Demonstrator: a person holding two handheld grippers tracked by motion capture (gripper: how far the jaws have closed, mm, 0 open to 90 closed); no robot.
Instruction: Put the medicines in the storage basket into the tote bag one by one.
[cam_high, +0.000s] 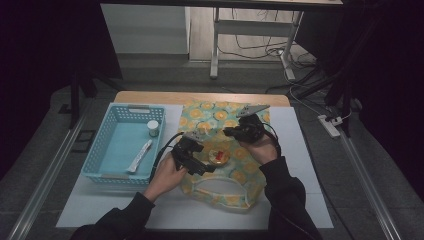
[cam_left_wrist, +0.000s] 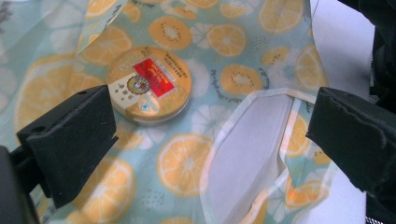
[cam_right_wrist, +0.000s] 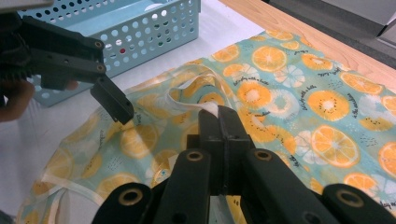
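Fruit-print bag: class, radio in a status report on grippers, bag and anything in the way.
Left gripper open above the round tin. Right gripper shut on the fruit-print bag, at its white-trimmed edge. Blue basket alongside, clear of the work.

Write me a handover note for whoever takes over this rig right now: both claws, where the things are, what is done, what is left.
Right claw: shut on the white handle strap of the fruit-print bag, holding it lifted.
Left claw: open, holding nothing, above the bag near the round tin.
The tin lies on the bag fabric. A small jar and a white tube are in the blue basket, left of the bag.
Done: bag handle gripped.
Left, probably: grasp the tin with the left claw; where it goes next is unclear.
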